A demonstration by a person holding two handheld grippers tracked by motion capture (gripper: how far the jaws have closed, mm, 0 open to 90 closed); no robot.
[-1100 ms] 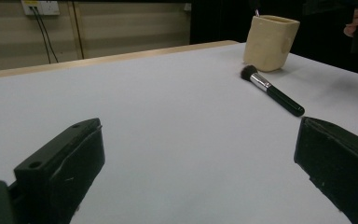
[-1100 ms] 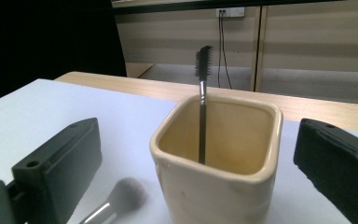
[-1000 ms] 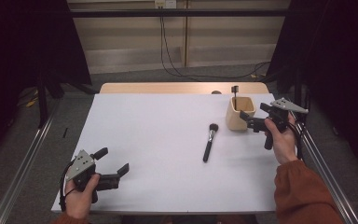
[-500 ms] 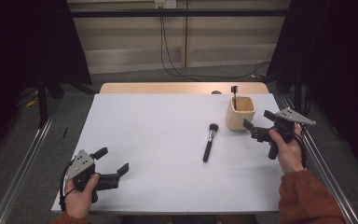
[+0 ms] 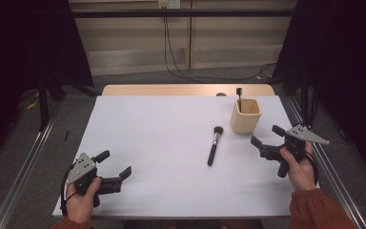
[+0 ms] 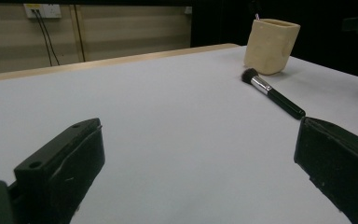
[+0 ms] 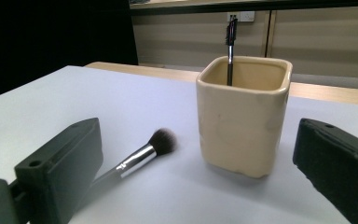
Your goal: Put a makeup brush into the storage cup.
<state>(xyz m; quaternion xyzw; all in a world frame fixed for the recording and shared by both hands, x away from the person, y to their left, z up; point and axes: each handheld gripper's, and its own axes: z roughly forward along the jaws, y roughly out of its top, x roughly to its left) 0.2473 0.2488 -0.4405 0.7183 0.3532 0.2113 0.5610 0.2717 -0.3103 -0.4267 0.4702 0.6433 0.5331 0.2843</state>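
A black-handled makeup brush (image 5: 213,145) lies flat on the white table (image 5: 162,124), bristles pointing away from me; it also shows as the brush (image 6: 270,92) and the brush (image 7: 137,157). A cream square cup (image 5: 245,116) stands just right of it, upright, with a thin dark stick (image 5: 238,94) standing inside; the same cup (image 7: 242,114) fills the middle of the right gripper view. My right gripper (image 5: 267,137) is open and empty, close to the cup's near right side. My left gripper (image 5: 114,164) is open and empty at the near left corner.
A wooden strip (image 5: 186,89) borders the table's far edge. Metal rails (image 5: 26,167) run along both sides on the floor. Cables (image 5: 171,57) hang down the back wall. The white surface stretches bare between the two grippers.
My right gripper has drawn back from beside the cup toward me and a little to the right. The left gripper, brush and cup have stayed put.
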